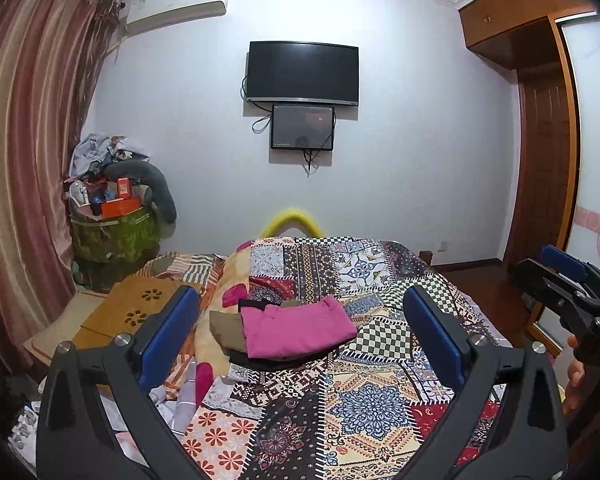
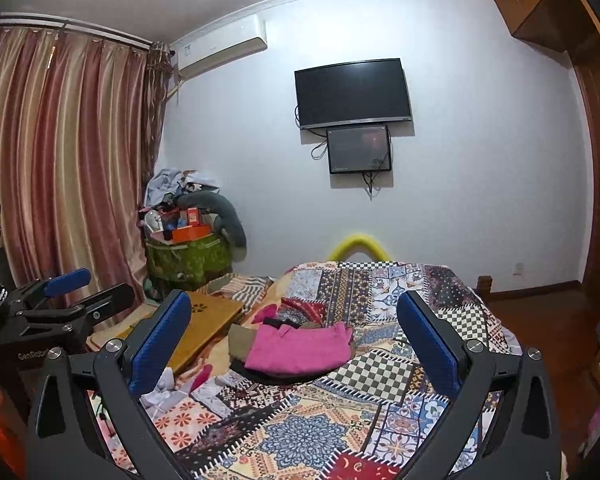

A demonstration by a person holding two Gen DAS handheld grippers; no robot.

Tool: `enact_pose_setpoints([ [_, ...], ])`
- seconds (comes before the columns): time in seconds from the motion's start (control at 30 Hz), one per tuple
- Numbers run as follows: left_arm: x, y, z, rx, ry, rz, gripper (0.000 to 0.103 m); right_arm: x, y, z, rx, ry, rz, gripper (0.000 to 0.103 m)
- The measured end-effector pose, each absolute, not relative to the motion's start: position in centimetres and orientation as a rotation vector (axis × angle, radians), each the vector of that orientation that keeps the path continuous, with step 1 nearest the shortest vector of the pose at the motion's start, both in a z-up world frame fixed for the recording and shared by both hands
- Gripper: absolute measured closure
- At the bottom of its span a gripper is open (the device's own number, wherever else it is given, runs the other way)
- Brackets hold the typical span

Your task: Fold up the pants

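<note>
Folded pink pants lie on top of a small stack of folded brown and black garments in the middle of the patchwork quilt. My left gripper is held above the near part of the bed, open, with nothing between its blue pads. My right gripper hangs open and empty too, level with the left one. In the left wrist view the right gripper shows at the right edge; in the right wrist view the left gripper shows at the left edge.
A wooden lap desk and loose clothes lie on the bed's left side. A cluttered green bin stands in the corner by the curtain. A TV hangs on the far wall. A wardrobe is at right.
</note>
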State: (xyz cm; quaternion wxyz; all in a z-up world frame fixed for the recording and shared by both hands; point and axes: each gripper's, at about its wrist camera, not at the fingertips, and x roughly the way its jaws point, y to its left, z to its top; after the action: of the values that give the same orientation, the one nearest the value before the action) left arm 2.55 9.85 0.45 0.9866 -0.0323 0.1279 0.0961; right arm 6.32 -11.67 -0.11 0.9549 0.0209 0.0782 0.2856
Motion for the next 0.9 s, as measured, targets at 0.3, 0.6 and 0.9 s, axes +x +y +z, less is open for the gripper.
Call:
enact_pose_setpoints([
  [0.3, 2.71, 10.08, 0.42, -0.073, 0.263, 0.187, 0.000, 6.24, -11.72, -0.14, 0.045, 0.169, 0.580, 0.001],
  [0.6, 2.47, 10.04, 0.33, -0.071, 0.264, 0.161, 0.000, 6.27, -11.87, 0.02, 0.046, 0.168, 0.579, 0.001],
  [0.9, 2.33, 9.78, 0.46, -0.076, 0.266, 0.149, 0.000, 6.25, -11.95, 0.01, 0.050, 0.175, 0.582, 0.001],
])
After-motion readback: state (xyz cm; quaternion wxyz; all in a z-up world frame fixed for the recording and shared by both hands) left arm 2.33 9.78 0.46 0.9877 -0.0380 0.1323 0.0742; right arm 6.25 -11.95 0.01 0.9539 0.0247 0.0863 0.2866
